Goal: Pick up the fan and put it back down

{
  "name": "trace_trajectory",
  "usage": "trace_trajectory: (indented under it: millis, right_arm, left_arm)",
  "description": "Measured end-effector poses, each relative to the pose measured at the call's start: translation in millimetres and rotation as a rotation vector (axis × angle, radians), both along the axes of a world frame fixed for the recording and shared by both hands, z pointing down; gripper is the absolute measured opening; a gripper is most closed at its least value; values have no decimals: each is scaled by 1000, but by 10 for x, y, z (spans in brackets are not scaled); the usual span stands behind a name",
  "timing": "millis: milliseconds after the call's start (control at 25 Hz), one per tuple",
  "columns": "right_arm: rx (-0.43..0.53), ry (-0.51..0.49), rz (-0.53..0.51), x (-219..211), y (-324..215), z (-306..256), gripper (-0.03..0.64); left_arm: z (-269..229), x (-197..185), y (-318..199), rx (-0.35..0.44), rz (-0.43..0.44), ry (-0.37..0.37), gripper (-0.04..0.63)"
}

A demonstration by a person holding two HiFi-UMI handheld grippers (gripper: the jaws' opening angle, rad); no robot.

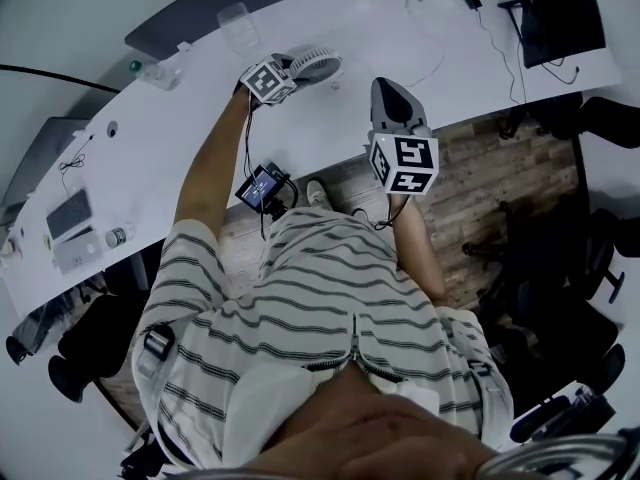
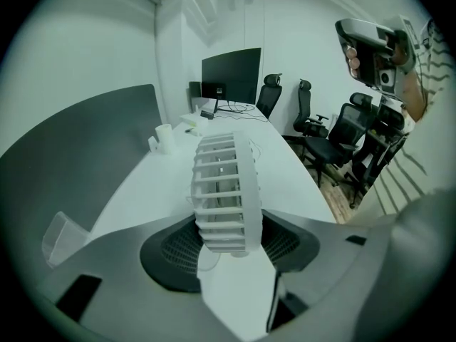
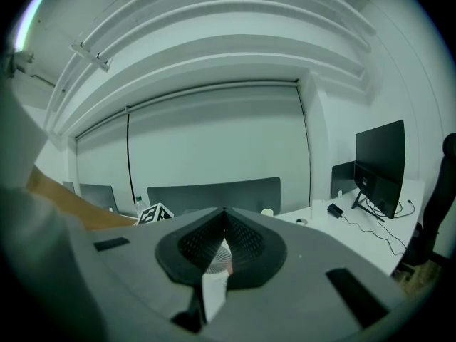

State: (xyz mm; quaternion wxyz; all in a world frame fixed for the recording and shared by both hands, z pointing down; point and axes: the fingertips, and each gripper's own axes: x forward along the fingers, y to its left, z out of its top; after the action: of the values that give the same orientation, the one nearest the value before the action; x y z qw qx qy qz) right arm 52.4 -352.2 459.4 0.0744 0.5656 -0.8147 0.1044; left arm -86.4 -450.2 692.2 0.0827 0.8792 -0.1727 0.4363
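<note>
left claw spread either side of the white desk fan on the worktop; centre on its rim, squeeze gently. right claw pressed together, idle.

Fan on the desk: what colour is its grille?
White. The small round slatted fan shows best in the left gripper view.

Left arm outstretched, the left gripper straddles the fan, jaws apart; the right gripper, jaws together, hovers beside the fan.
</note>
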Motion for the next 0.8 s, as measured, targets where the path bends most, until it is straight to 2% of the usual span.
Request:
trace_trajectory:
  millis: [240,480,800]
  right_arm:
    - [-18,0,16,75,-1,44,11]
    - [-14,3,21,92,28,39,12]
    - [11,2,17,141,80,-80,11]
  left_arm:
    - [29,17,-75,28,-10,-27,239]
    - [24,15,-51,28,-35,-24,230]
    - [-128,-3,-29,-4,-156,17,229]
